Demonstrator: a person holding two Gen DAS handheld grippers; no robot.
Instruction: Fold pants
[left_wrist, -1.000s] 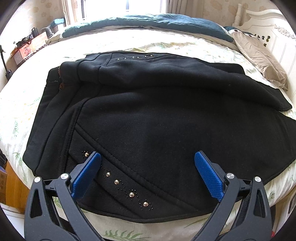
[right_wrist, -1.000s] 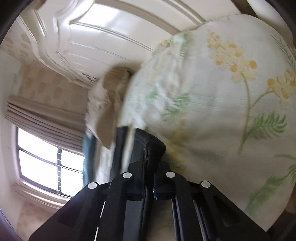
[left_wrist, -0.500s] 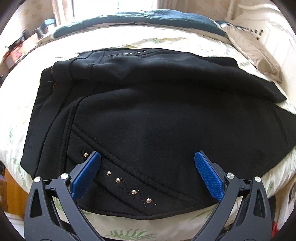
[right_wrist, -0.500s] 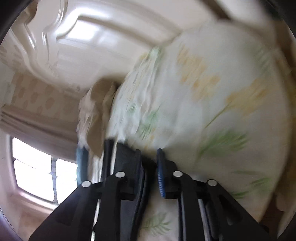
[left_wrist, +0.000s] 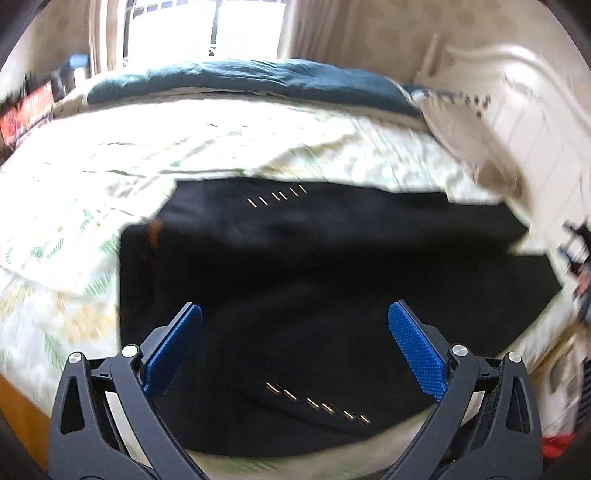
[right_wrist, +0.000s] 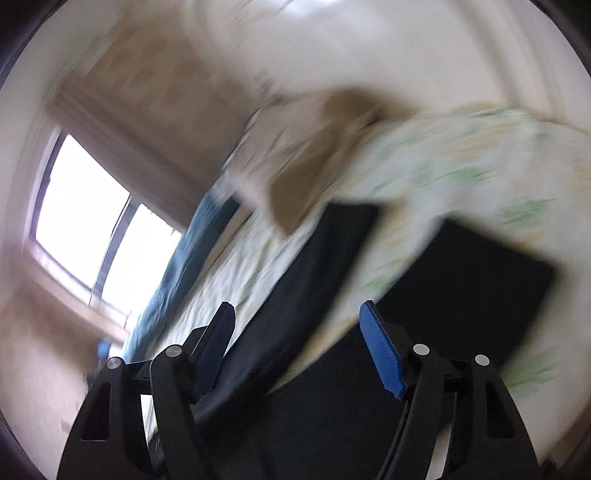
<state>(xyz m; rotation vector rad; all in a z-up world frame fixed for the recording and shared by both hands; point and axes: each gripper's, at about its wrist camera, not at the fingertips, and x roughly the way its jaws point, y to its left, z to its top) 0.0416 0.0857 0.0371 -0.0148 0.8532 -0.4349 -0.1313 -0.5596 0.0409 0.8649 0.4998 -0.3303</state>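
Black pants (left_wrist: 314, 266) with rows of small metal studs lie folded on the floral bedsheet (left_wrist: 110, 177). My left gripper (left_wrist: 295, 332) hovers above their near edge, open, with nothing between its blue pads. In the blurred, tilted right wrist view the pants (right_wrist: 461, 295) lie below my right gripper (right_wrist: 297, 328). Its jaws are opening, and no cloth is pressed between the blue pads (right_wrist: 380, 350). The other gripper shows as a small blurred shape (left_wrist: 576, 254) at the right edge of the left wrist view.
A dark teal blanket (left_wrist: 240, 81) lies along the far side of the bed under the window (left_wrist: 207, 29). A tan pillow (left_wrist: 476, 147) rests against the white headboard (left_wrist: 535, 122) at right. Boxes (left_wrist: 26, 110) stand at far left. The bed's near edge runs under my left gripper.
My right gripper let go of the black cloth, opened and rolled, pulling back and up. My left gripper drew back and rose, so the pants look smaller and more of the room shows.
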